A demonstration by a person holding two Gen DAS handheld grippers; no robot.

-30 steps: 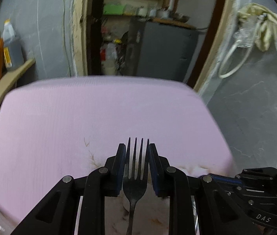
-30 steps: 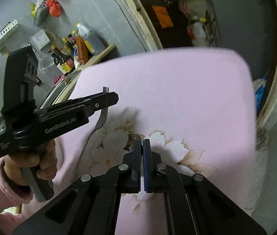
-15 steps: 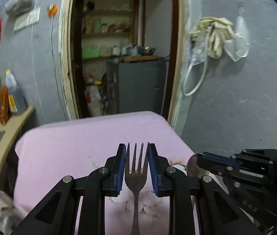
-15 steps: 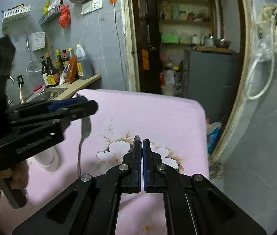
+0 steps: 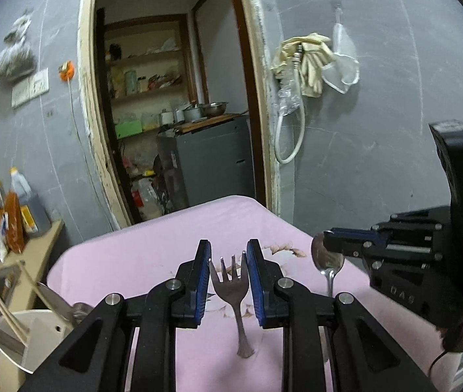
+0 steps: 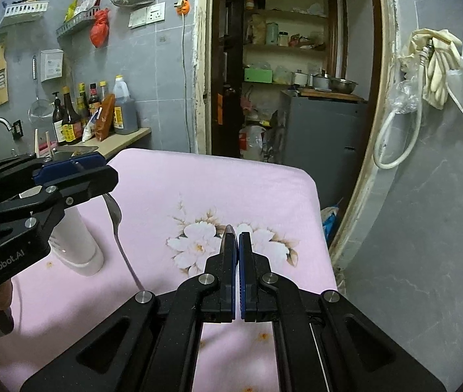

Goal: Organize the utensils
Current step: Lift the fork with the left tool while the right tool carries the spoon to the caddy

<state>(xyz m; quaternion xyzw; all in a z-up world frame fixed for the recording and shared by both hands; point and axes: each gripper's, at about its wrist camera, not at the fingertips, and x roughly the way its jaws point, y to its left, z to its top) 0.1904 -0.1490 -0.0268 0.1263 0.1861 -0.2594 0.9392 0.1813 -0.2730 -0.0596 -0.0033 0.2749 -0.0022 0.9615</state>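
My left gripper point(image 5: 228, 249) is shut on a metal fork point(image 5: 231, 282): tines forward between the blue pads, handle hanging down over the pink floral tablecloth point(image 5: 140, 261). In the right wrist view this gripper point(image 6: 102, 171) sits at the left with the fork point(image 6: 115, 217) slanting down from it. My right gripper point(image 6: 236, 233) is shut on a spoon, of which only the thin edge point(image 6: 230, 228) shows at the pad tips. From the left wrist view, the right gripper point(image 5: 329, 240) stands at the right with the spoon's bowl point(image 5: 326, 256) in its tip.
A white utensil holder point(image 5: 40, 333) with chopsticks and a knife stands at the lower left, beside the left gripper; in the right wrist view the holder point(image 6: 74, 241) is behind that gripper. Bottles point(image 6: 74, 117) line a counter by a sink. A doorway and grey walls lie beyond the table.
Both grippers have risen and swung, so the table sits lower in both views. The white holder has come into the left wrist view. The fork and spoon stay gripped.
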